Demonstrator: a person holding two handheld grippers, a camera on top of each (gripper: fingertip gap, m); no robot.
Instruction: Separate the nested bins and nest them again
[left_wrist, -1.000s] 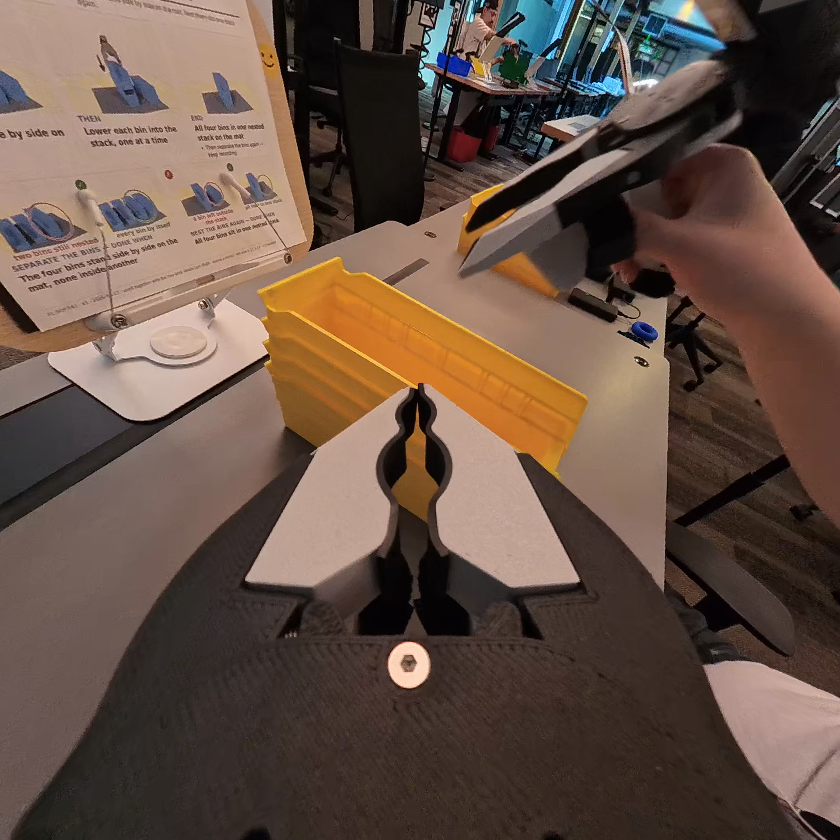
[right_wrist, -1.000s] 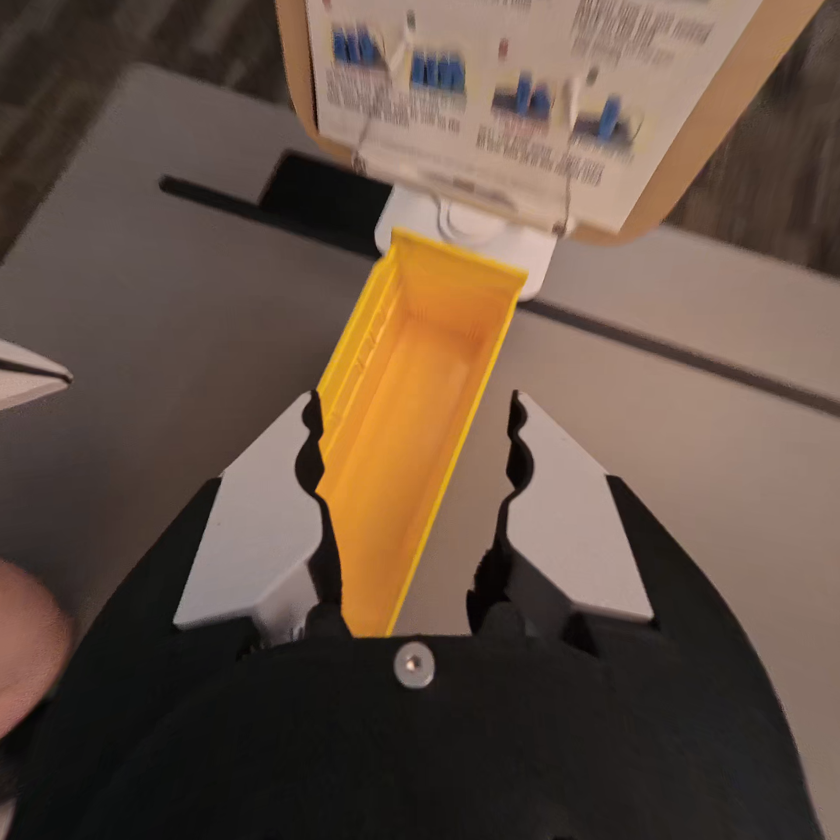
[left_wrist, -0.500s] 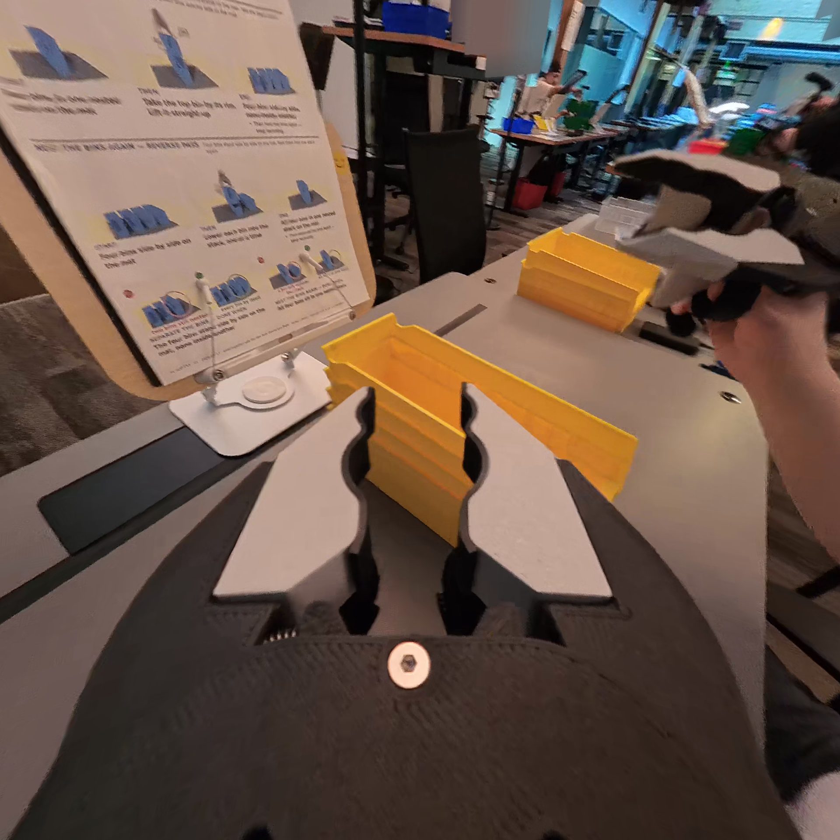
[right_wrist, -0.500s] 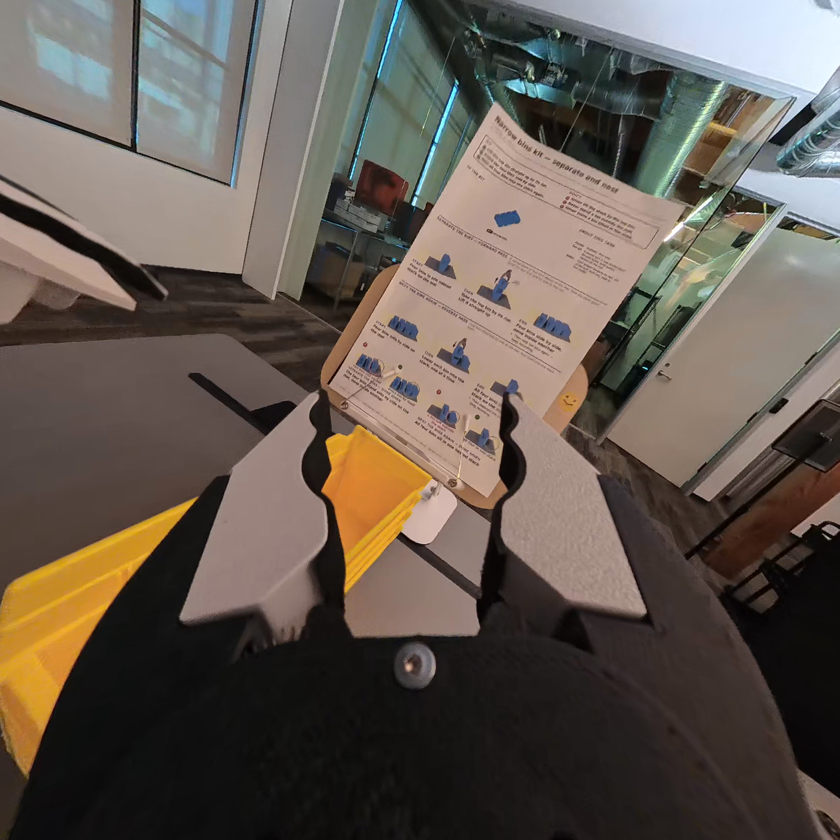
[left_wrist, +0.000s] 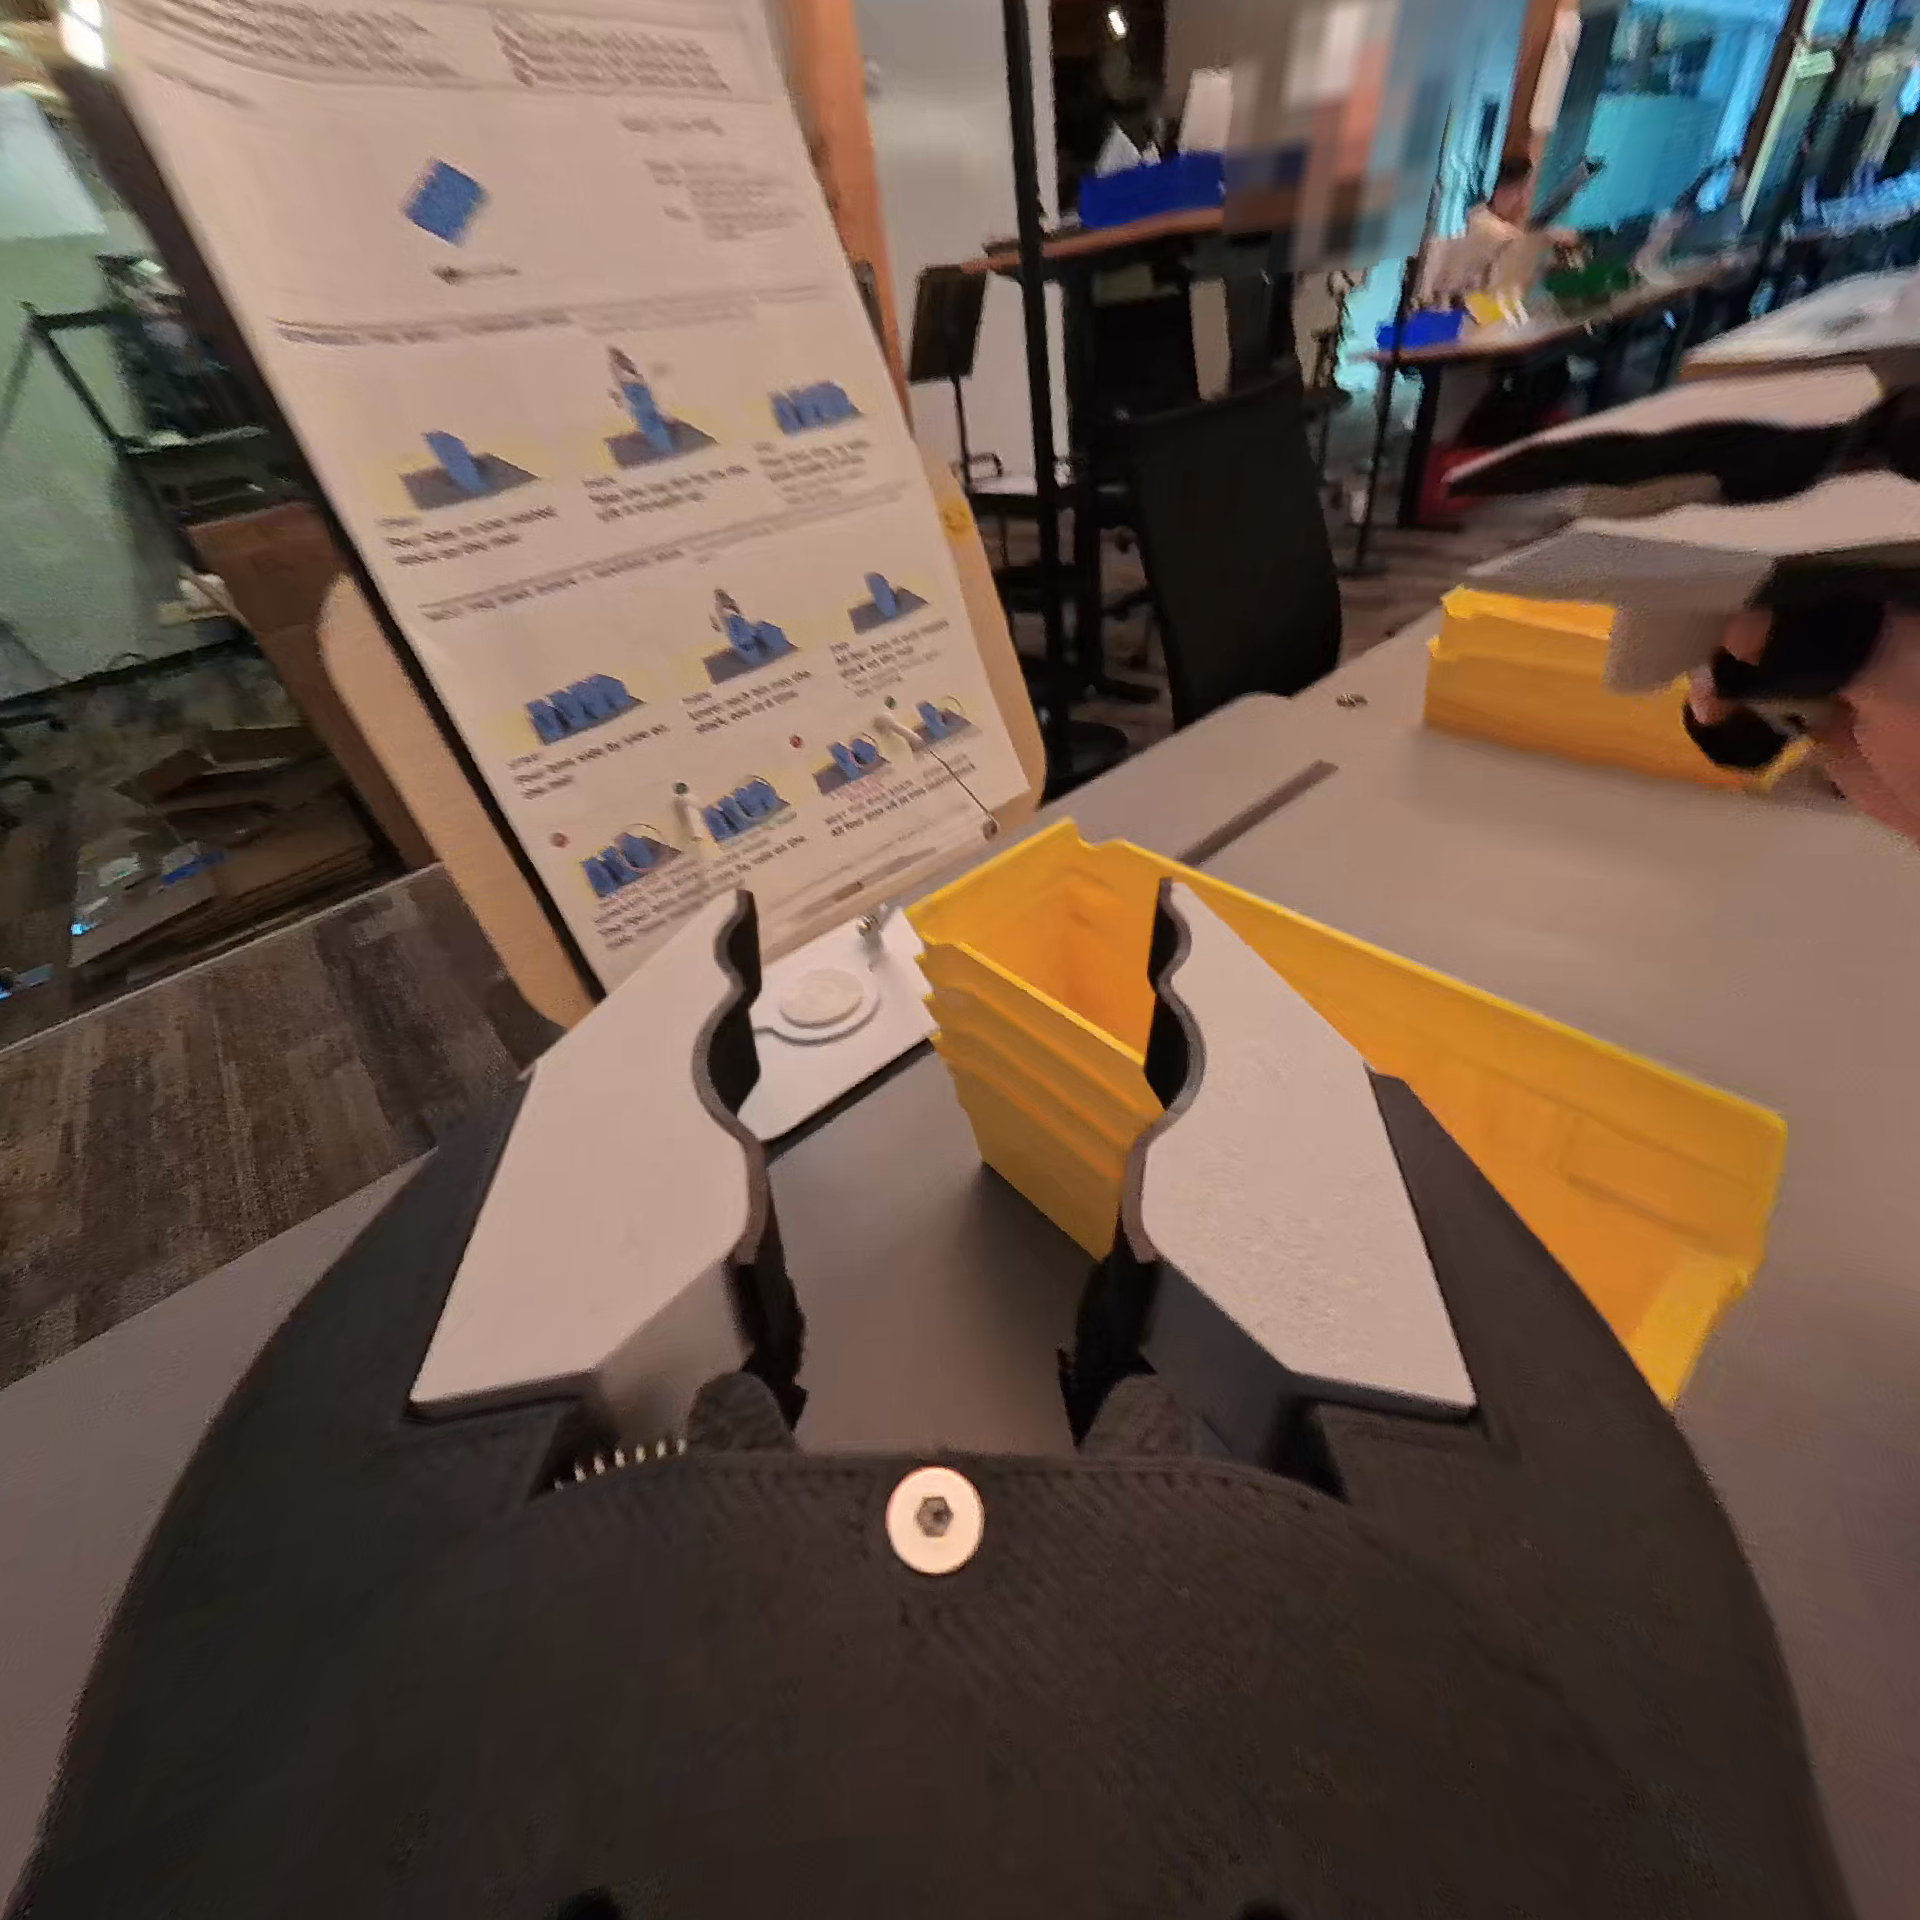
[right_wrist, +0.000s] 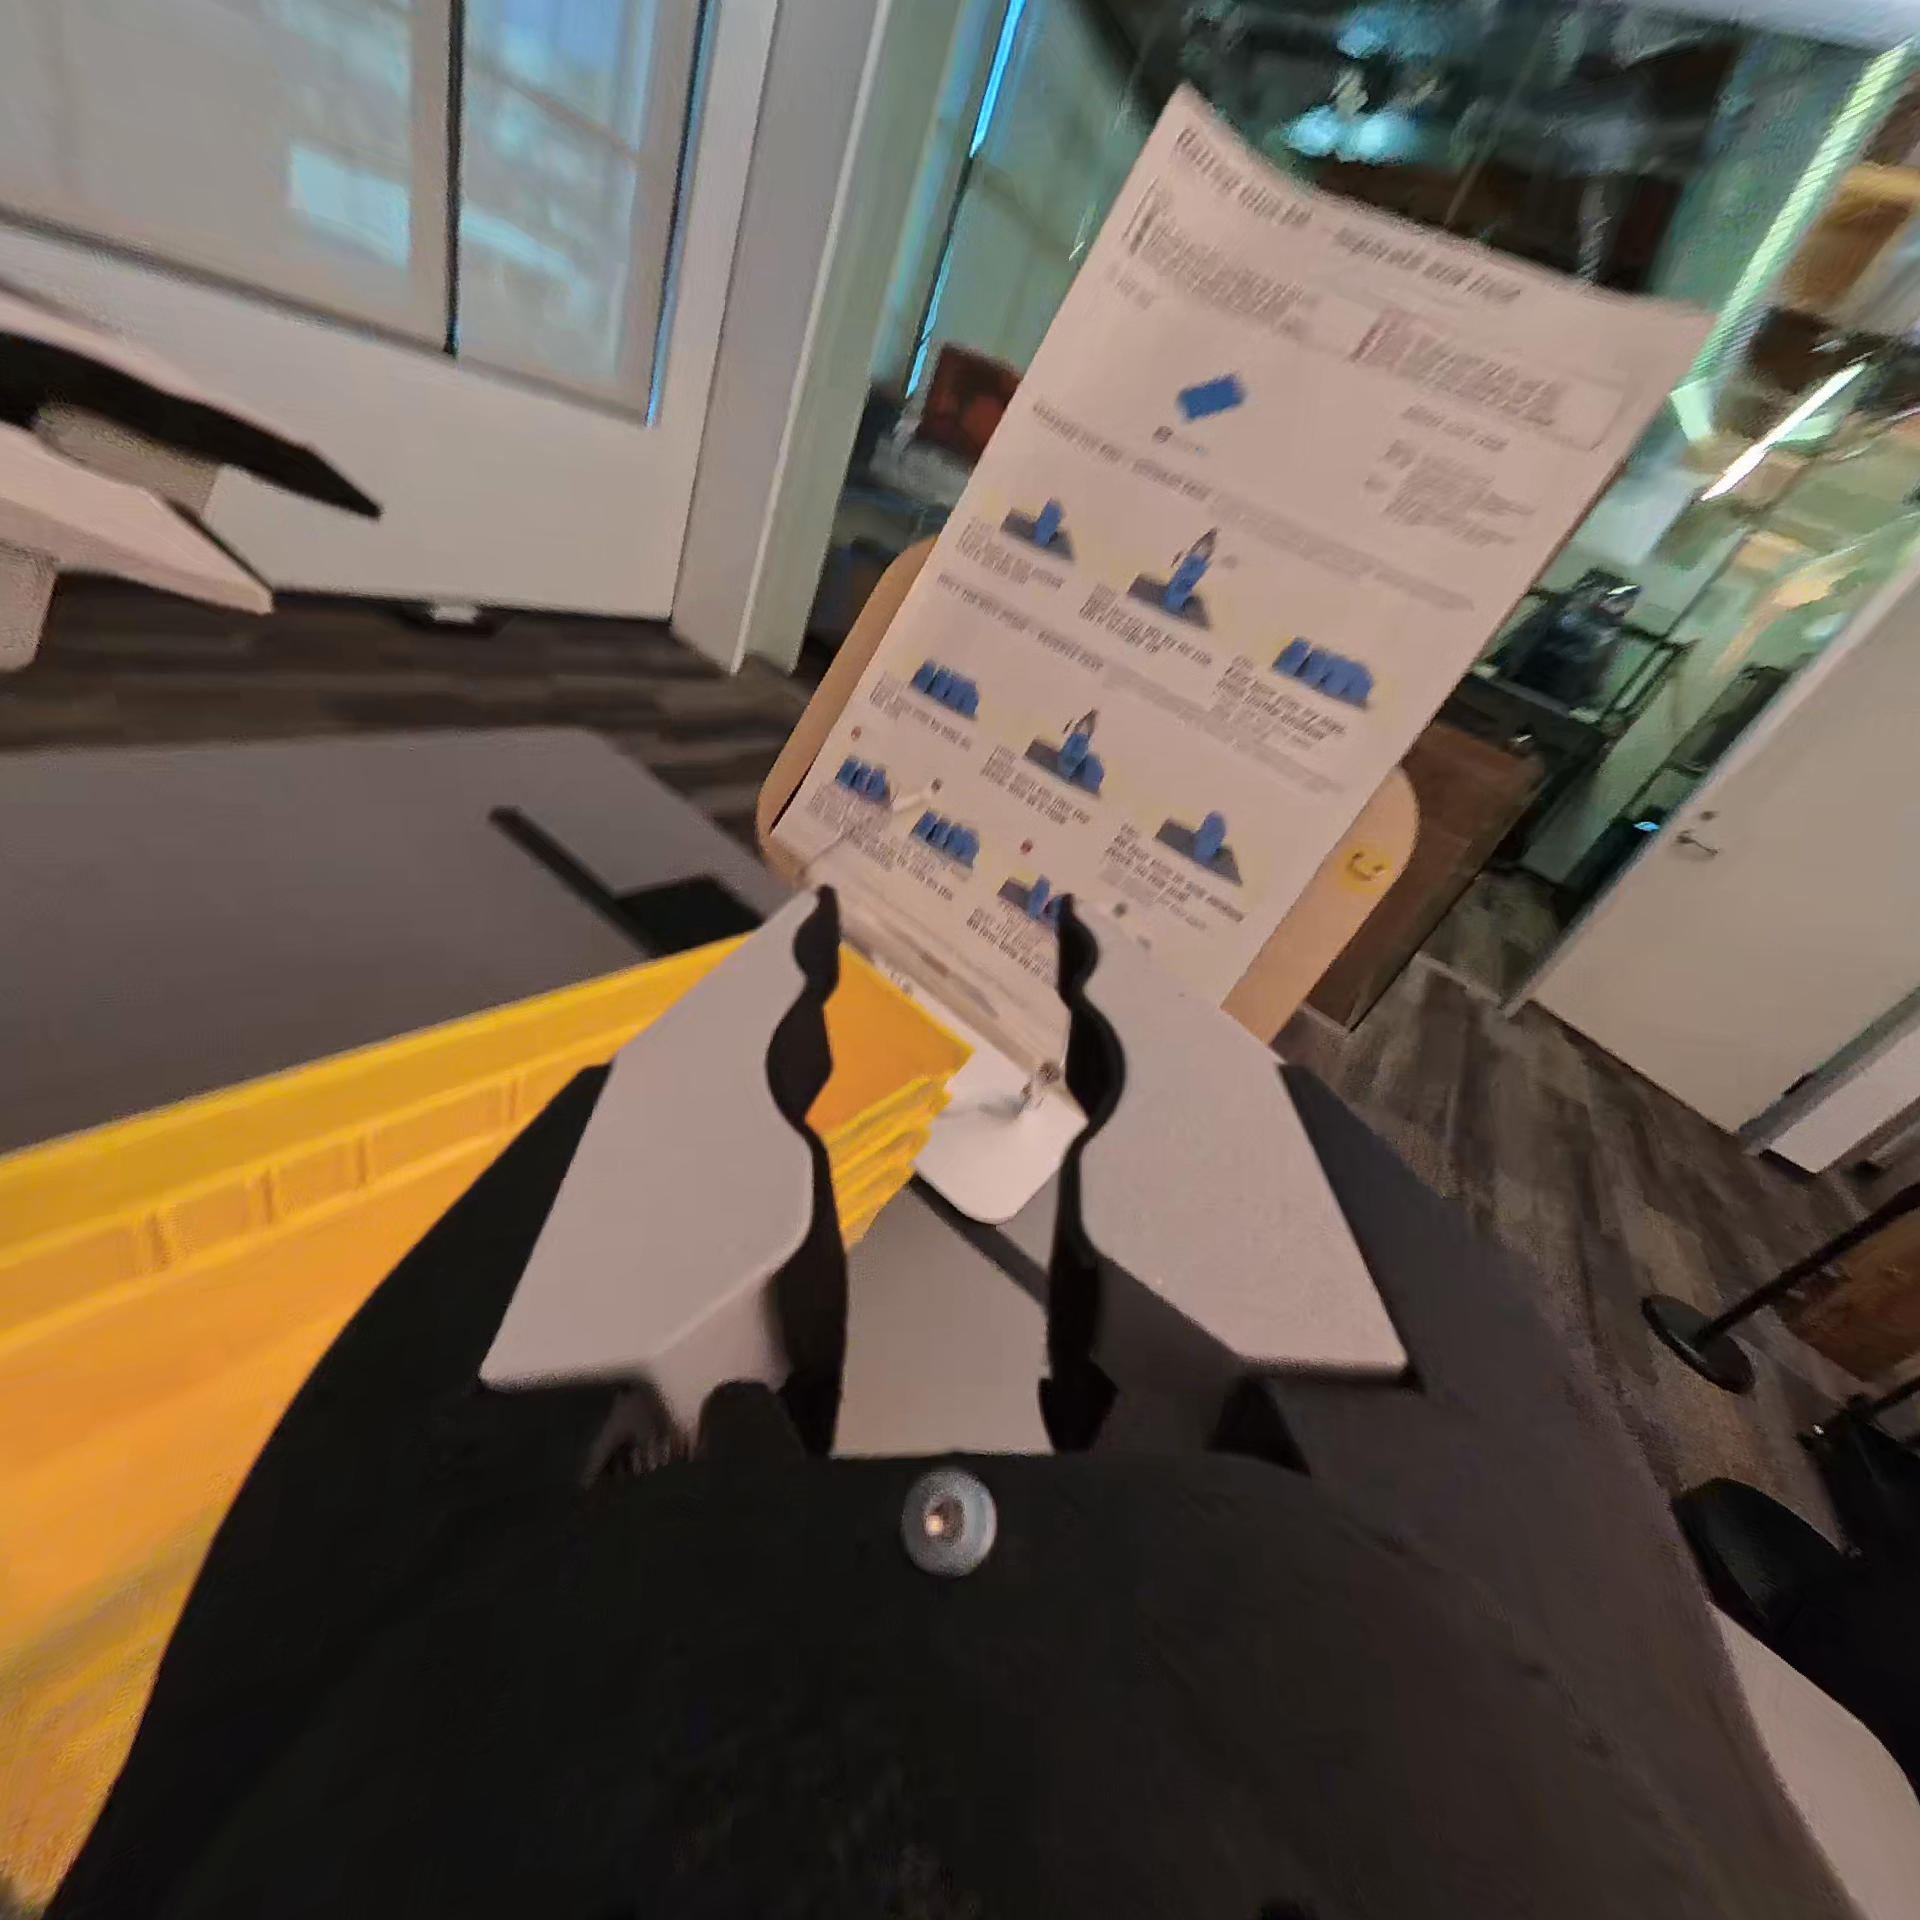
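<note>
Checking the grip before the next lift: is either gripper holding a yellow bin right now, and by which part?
Neither. The left gripper and the right gripper are open, with nothing between their fingers; the nested yellow bins rest on the table.

bins (left_wrist: 1455, 1091): glossy yellow plastic | table (left_wrist: 1558, 914): matt grey | sheet (left_wrist: 582, 436): paper

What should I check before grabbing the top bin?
1. Left gripper open, nothing held: ok.
2. Right gripper open, nothing held: ok.
3. Bins nested in one stack on the table: ok.
4. A gripper lined up on the top bin's rim: not ok; both sit off the stack's end, with no wall between the fingers.
5. Instruction stand clear of the stack: ok, close by but apart.
6. Number of bins in the stack: cannot tell; several rims show.
</note>
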